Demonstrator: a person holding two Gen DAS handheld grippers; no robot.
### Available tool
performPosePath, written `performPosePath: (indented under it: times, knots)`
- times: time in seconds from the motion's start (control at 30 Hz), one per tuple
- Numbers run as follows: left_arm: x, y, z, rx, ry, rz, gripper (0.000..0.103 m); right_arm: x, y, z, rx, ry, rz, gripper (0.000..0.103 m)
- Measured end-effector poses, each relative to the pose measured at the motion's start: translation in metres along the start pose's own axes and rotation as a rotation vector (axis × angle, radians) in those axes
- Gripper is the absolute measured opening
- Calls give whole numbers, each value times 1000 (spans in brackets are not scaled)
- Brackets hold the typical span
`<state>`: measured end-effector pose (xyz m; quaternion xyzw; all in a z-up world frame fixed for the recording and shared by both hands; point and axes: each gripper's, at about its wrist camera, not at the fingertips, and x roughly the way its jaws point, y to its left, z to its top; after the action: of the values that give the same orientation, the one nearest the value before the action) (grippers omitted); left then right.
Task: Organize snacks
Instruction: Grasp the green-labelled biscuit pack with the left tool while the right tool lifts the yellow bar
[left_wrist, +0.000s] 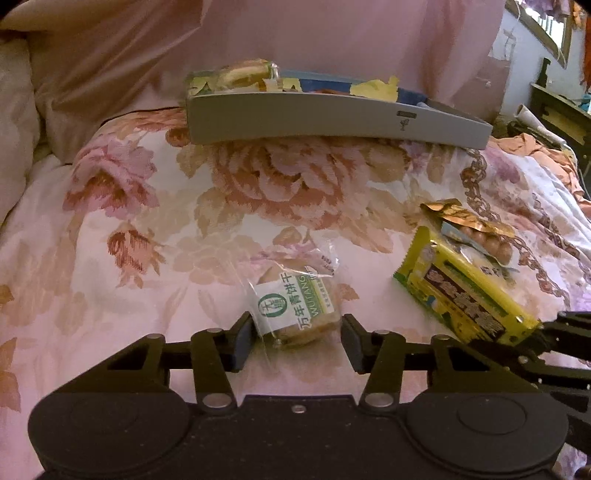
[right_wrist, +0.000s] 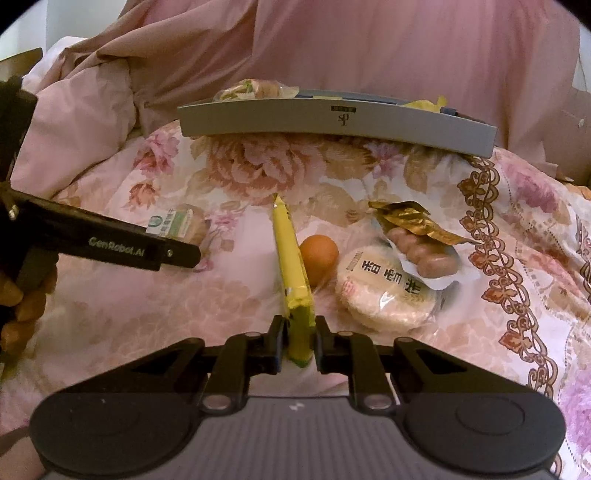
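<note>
This is a bedroom in a home. The work surface is a bed covered by a floral quilt (left_wrist: 258, 192) printed with large pink peonies, and a rumpled pink blanket (right_wrist: 110, 74) is heaped behind it. At the far right of the left wrist view stand a pale wall (left_wrist: 524, 77) and dark wooden furniture (left_wrist: 561, 114). A gray tray (left_wrist: 332, 114) rests on the bedding.

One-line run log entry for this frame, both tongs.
left tongs: open, straddling biscuit packet | right tongs: shut on yellow snack bar | grey tray: behind, on floral quilt, partly filled
</note>
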<state>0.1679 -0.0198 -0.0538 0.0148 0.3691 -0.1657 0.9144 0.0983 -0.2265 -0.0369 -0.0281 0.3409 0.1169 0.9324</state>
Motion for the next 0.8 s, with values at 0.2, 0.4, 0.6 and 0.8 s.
performPosePath:
  times: [0.2, 0.4, 0.6, 0.8]
  knots:
    - [-18, 1, -14, -35, 10, -34, 52, -2, 1, 0, 11, 2, 14, 18]
    - [-23, -4, -17, -23, 24, -45, 59, 3, -5, -1, 43, -21, 28, 27]
    - [-17, -7, -13, -36, 19, -36, 71, 7, -7, -3, 52, -47, 37, 33]
    - [-7, -16, -9, -52, -6, 22, 73, 8, -7, -4, 60, -55, 37, 33]
